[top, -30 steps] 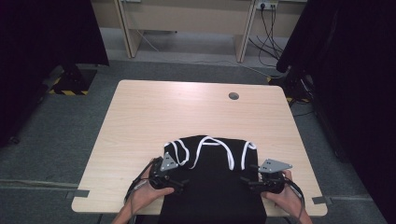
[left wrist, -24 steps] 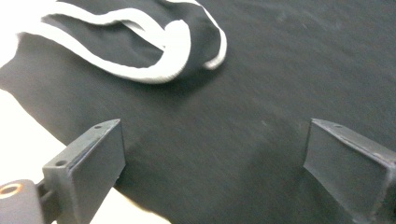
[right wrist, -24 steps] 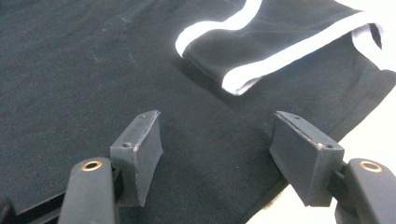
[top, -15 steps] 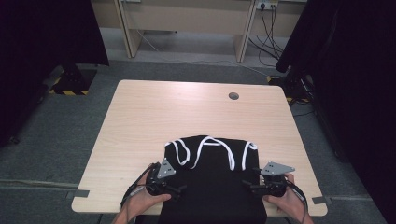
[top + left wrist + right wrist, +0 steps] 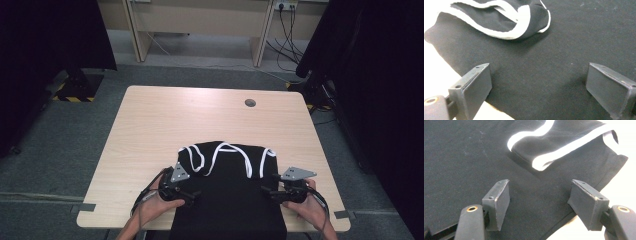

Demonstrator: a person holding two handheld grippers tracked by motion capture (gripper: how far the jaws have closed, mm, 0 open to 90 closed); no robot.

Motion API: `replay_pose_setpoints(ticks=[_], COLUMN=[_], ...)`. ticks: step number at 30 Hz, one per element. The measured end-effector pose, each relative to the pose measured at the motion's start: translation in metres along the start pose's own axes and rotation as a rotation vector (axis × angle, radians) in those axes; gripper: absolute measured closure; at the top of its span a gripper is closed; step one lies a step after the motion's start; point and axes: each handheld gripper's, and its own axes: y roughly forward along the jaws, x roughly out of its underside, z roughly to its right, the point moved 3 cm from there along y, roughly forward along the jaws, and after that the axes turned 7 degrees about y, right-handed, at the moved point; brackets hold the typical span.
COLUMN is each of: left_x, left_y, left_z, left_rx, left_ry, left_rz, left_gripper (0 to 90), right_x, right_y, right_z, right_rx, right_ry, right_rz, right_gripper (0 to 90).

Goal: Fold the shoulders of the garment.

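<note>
Near the front edge of the surface [image 5: 150,120], a black garment with white trim [image 5: 230,200] is lying with its long axis running away from the person, its near end hanging over the edge. The left gripper [image 5: 192,192] and right gripper [image 5: 265,191] are flanking its side edges, equally near, jaws standing wide and gripping nothing. Each gripper view is showing the cloth edge passing between the open jaws; the high view is showing the symmetry.
</note>
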Motion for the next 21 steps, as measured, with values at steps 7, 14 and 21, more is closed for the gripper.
replay_pose_setpoints(ticks=[7, 14, 21], left_x=[-0.005, -0.006, -0.006], left_y=[0.006, 0.008, 0.008], left_z=[-0.01, -0.014, -0.014], left_rx=[-0.009, -0.016, -0.017], left_ry=[-0.008, -0.015, -0.015], left_rz=[-0.002, -0.002, -0.002], left_gripper=[6.0, 5.9, 5.9], right_x=[-0.006, -0.01, -0.011], right_y=[0.006, 0.009, 0.011], right_z=[0.006, 0.011, 0.011], right_rx=[0.005, 0.001, 0.003], right_ry=[0.005, 0.012, 0.009], right_rz=[-0.003, 0.002, 0.001], right_gripper=[33.3, 33.3, 32.5])
